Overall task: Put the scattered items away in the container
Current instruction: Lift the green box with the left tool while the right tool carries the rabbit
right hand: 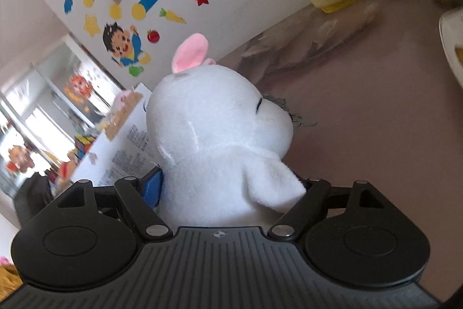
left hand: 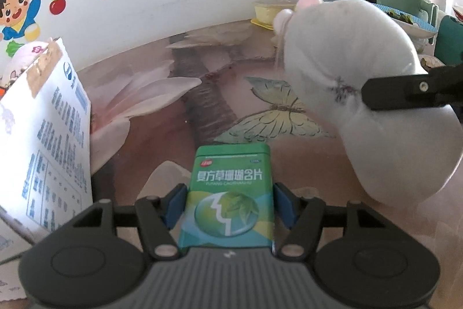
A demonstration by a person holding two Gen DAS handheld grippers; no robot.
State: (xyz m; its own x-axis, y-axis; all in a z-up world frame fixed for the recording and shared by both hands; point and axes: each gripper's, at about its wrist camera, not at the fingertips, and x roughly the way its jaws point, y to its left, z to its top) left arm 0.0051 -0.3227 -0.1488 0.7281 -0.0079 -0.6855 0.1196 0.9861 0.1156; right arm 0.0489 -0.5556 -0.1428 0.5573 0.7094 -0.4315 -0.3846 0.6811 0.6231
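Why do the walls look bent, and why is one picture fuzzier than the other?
Both views use fisheye lenses, so straight edges bow near the borders. Left wrist view: fairly sharp, the print on the green tin is readable; the white plush toy is overexposed. Right wrist view: tilted, and smeared at the left and top-right edges, though the plush toy itself stays fairly crisp.
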